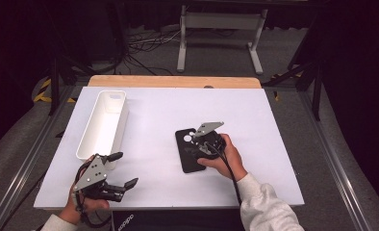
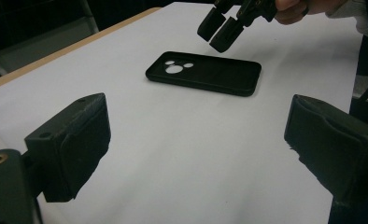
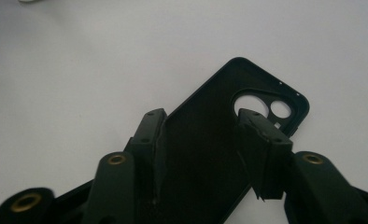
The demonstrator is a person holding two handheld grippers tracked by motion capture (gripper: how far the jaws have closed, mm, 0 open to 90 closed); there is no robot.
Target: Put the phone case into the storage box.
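A black phone case (image 1: 191, 165) (image 2: 205, 73) (image 3: 201, 140) lies flat on the white table top (image 1: 154, 110), inner side up, with its camera cut-outs at the far end. My right gripper (image 1: 199, 147) (image 2: 215, 39) (image 3: 201, 114) hangs just above the case and points down at it. Its jaws stand partly apart over the case's inner face and do not press on it. My left gripper (image 1: 125, 169) (image 2: 196, 116) rests near the front left corner of the table, wide open with nothing between its jaws, and looks toward the case.
A long white bin (image 1: 122, 125) stands empty along the left side of the table. A wooden strip (image 1: 173, 81) runs along the far edge. Beyond it are a white frame (image 1: 221, 21) and cables on the floor.
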